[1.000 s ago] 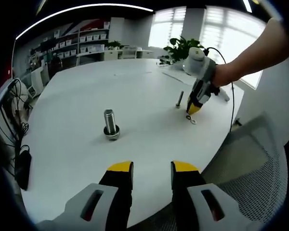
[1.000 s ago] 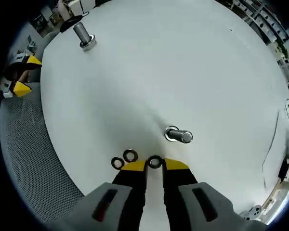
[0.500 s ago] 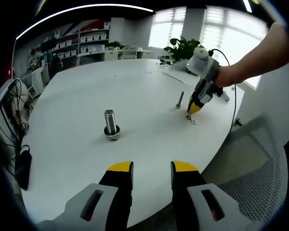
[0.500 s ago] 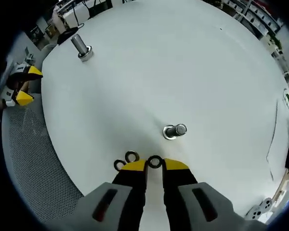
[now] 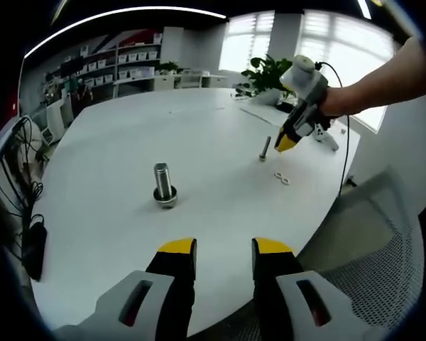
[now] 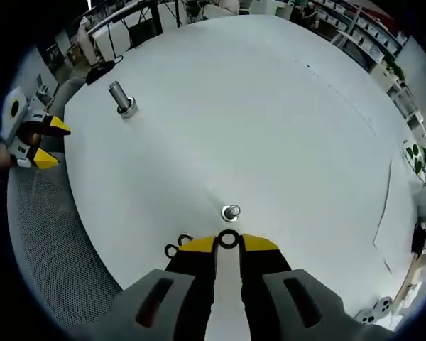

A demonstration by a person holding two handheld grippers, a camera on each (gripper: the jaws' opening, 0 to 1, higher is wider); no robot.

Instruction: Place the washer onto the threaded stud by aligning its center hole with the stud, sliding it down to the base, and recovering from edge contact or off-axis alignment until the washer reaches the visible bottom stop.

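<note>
My right hand-held gripper (image 6: 228, 244) has risen from the surface (image 6: 270, 106) over the last second. In the right gripper view the washer (image 6: 228, 239) sits between the yellow jaw tips, which stand nearly closed on it, so I judge the washer lifted and held. Two spare washers (image 6: 177, 246) remain on the surface just left of the jaws. The near stud (image 6: 231, 212) now appears end-on, just ahead of the tips, whereas earlier it showed its side. I read this as the hand-held gripper being carried over the stud axis, so the pick-up appears complete and alignment of hole to stud is the step in hand.

In the left gripper view the right hand-held gripper (image 5: 287, 143) hangs above and beside the near stud (image 5: 265, 147), clear of the spare washers (image 5: 282, 177) on the surface. My left hand-held gripper (image 5: 224, 249) is unchanged: jaws apart, holding nothing, low over the near rim of the surface. A second, larger stud (image 5: 162, 183) stands upright well apart from the work.

Limits of view:
- The held washer is partly covered by the jaw tips, so its tilt cannot be determined.
- Height above the stud top cannot be judged.
- The stud base is hidden by the end-on angle.
- In the left gripper view the held washer is too small to make out.
</note>
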